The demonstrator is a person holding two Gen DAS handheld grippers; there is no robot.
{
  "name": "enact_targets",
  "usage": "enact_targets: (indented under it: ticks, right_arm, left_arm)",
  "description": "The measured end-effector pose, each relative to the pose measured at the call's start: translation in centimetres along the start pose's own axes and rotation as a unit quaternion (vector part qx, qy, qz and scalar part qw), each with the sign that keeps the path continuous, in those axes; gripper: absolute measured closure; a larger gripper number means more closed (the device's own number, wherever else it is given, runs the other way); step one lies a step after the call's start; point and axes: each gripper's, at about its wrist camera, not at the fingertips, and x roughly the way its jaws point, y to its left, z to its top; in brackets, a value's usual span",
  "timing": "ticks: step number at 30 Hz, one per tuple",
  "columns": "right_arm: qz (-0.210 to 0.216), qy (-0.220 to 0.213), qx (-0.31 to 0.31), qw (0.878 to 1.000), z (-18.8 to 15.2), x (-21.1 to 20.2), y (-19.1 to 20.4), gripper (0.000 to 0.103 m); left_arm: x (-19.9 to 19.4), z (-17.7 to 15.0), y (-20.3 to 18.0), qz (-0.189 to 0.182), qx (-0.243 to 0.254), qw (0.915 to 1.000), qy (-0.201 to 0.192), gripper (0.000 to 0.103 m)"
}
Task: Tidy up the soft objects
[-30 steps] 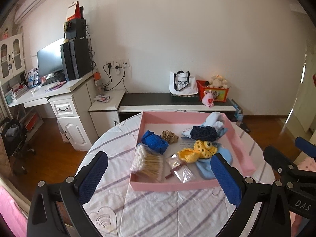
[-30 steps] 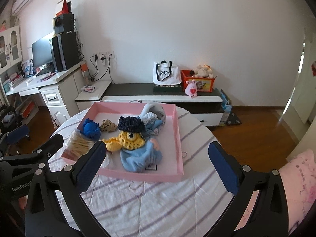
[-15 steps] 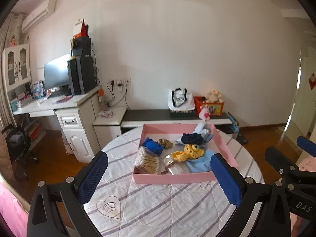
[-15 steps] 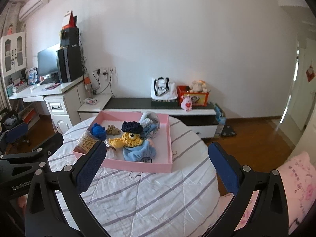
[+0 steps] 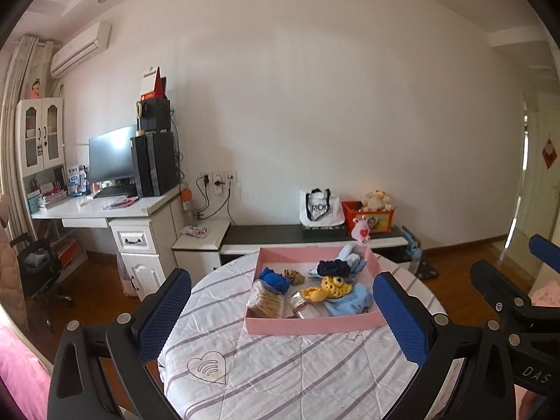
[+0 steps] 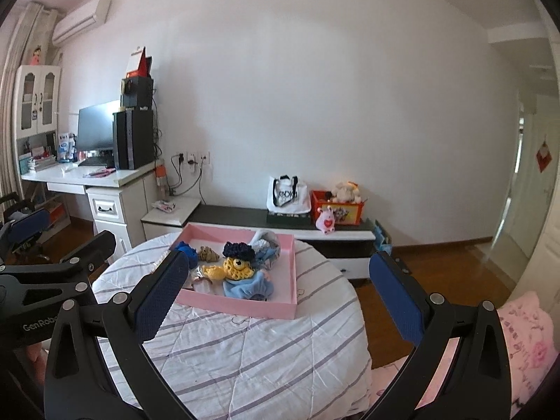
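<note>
A pink tray point(image 5: 315, 325) point(image 6: 241, 306) sits on a round table with a striped cloth point(image 5: 280, 367) point(image 6: 252, 350). In it lie a yellow crochet toy point(image 5: 332, 285) point(image 6: 238, 267), a light blue cloth point(image 5: 350, 302) point(image 6: 248, 287), a dark blue knit piece point(image 5: 330, 267) point(image 6: 238, 250), a blue scrunchie point(image 5: 274, 278), a tan scrunchie point(image 5: 293, 275) and a pack of cotton swabs point(image 5: 265, 302). My left gripper point(image 5: 281, 318) is open and empty, held back from the tray. My right gripper point(image 6: 280, 308) is open and empty, also back from it.
A white desk with monitor and computer tower point(image 5: 140, 164) stands at the left. A low dark TV bench point(image 5: 308, 236) with a white tote bag point(image 5: 320, 206) and a red toy box point(image 5: 369, 213) runs along the wall. Pink bedding point(image 6: 525, 343) lies at the right.
Both grippers have drawn back and risen from the tray, which now looks smaller and farther away. Both stay open and empty.
</note>
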Motion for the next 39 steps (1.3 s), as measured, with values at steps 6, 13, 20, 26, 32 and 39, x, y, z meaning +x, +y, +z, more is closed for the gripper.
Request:
enact_targets:
  ticks: [6,13,20,26,32,39]
  right_arm:
    - [-0.002,-0.024,-0.001,1.0,-0.1,-2.3,-0.2,0.0]
    - [-0.006,-0.038,0.005,0.999,0.0,-3.9,-0.4,0.0]
    - [-0.003,-0.043,0.008,0.999,-0.2,-4.3,-0.5,0.0]
    - [-0.005,-0.05,0.01,0.999,-0.3,-5.0,-0.8,0.0]
    - [-0.006,-0.056,0.013,0.998,-0.2,-5.5,-0.9,0.0]
    - [-0.005,-0.057,0.016,0.998,-0.2,-5.5,-1.0,0.0]
  left_arm:
    - [-2.4,-0.7,-0.3,0.0,0.002,0.9997,-0.023,0.0]
    - [-3.6,-1.5,-0.7,0.002,0.001,0.9994,-0.036,0.0]
    - [-3.8,-1.8,-1.1,0.009,0.001,0.999,-0.043,0.0]
    - [-4.1,-2.0,-1.3,0.007,0.0,0.9987,-0.05,0.0]
    - [-4.1,-2.3,-1.5,0.01,0.001,0.9984,-0.056,0.0]
    - [-4.1,-2.5,-1.7,0.011,0.002,0.9983,-0.058,0.0]
